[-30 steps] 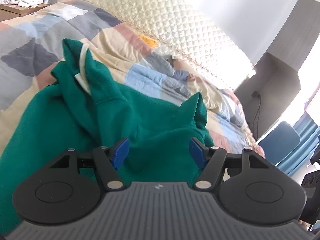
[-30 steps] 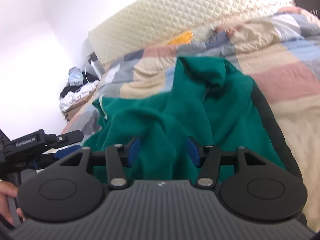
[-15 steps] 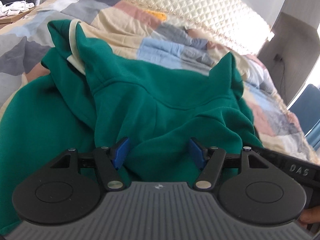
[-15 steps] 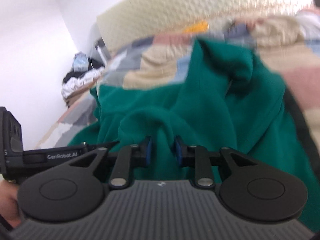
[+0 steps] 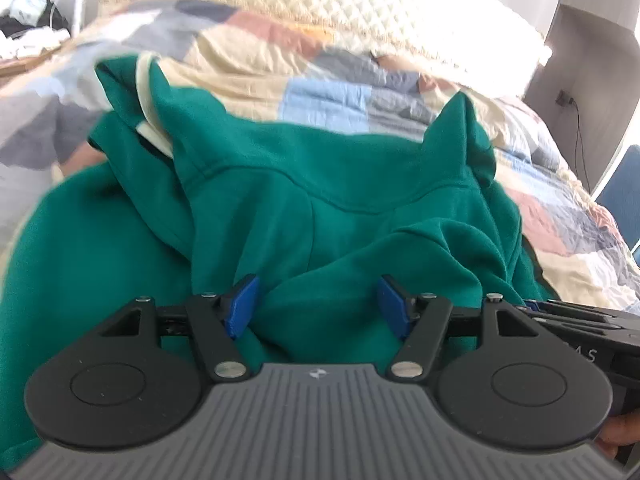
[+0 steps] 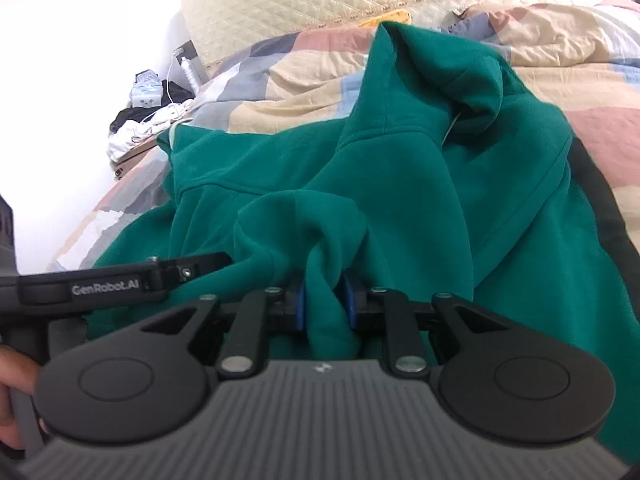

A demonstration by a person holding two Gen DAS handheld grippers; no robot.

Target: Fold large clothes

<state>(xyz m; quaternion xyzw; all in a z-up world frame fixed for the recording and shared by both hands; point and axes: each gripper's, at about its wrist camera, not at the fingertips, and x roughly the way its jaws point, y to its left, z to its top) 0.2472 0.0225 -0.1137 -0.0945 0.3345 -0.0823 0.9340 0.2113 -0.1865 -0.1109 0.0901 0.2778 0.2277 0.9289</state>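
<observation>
A large green hoodie point(image 5: 320, 200) lies crumpled on a patchwork quilt point(image 5: 320, 96), its hood with a cream lining at the upper left. My left gripper point(image 5: 318, 304) is open, low over the near hem; a bulge of green cloth sits between its blue pads point(image 5: 240, 304), unpinched. In the right wrist view the same hoodie point(image 6: 440, 200) spreads toward the headboard. My right gripper point(image 6: 323, 304) is shut on a raised fold of the hoodie, which stands up between its pads. The two grippers are side by side at the near edge of the garment.
A quilted cream headboard point(image 6: 320, 0) runs behind the bed. A bedside stand point(image 6: 140, 128) piled with clothes and cables stands at the left. A blue chair point(image 5: 624, 200) is at the far right. A person's hand point(image 6: 16, 380) holds the left tool's black body point(image 6: 120, 284).
Both grippers have come down and closer to the hoodie's near edge. The right gripper has shut on a fold of green cloth. The left one has stayed open.
</observation>
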